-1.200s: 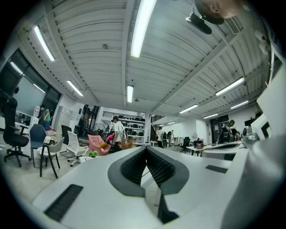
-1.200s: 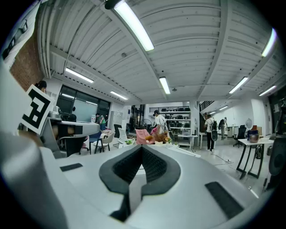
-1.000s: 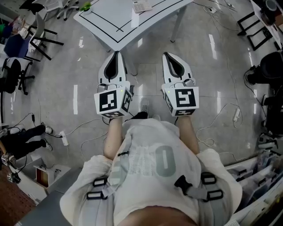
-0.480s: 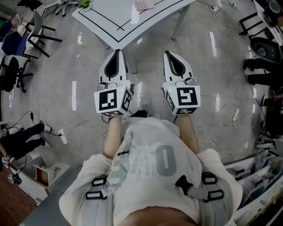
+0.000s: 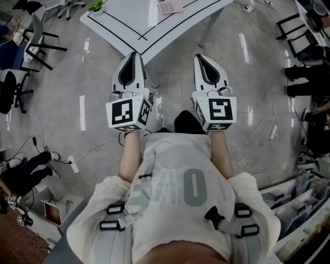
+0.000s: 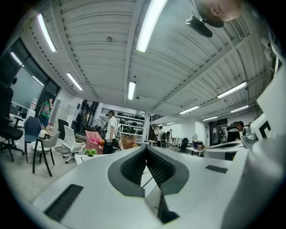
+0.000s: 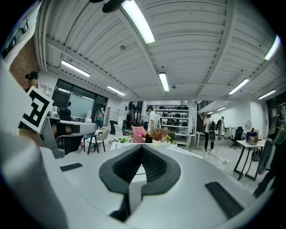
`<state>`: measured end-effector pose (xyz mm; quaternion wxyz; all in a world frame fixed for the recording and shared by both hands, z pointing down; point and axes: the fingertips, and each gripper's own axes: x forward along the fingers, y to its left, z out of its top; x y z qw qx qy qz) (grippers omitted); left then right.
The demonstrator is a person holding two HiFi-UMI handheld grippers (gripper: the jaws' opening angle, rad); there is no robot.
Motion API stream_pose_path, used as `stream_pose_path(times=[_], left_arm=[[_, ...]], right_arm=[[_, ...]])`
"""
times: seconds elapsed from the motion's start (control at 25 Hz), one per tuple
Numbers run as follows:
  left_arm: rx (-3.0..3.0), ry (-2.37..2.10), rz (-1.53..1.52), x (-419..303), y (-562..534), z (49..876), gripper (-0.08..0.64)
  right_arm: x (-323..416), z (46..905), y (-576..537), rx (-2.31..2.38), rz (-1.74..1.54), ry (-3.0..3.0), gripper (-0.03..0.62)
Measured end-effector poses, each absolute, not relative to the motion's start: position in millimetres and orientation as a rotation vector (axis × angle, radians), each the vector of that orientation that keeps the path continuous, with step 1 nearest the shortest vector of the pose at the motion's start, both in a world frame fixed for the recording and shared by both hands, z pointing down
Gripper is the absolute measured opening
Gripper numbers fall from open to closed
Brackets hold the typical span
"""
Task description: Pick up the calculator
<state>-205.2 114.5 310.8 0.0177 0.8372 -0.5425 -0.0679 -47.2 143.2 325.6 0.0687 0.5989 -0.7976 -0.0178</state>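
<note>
Presently left tool (image 5: pixel 135 55) and right tool (image 5: pixel 199 58) are clenched empty, held level toward the counter (image 5: pixel 124 26), since the calculator (image 5: pixel 169 6) lies well ahead, untouched.

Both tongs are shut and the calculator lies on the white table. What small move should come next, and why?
Probably a step toward the white table. The calculator lies at the head view's top edge, far beyond the left tongs and right tongs, whose tips show only at the table's near corner. Both are shut and empty.
</note>
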Motion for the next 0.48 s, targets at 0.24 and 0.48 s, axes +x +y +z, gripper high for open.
stream_pose_path(times=[0.24,0.48], left_arm=[[2.574,-1.687,-0.213,-209.3,86.5,317.2,0.020],[2.580,-1.698,-0.221,-198.4,56.1,317.1,0.020]], right_arm=[[-41.1,328.1,119.6,1.814,-0.037,-2.393,0.005],[-36.2,325.5,84.4,1.799,-0.101,-2.421,0.005]])
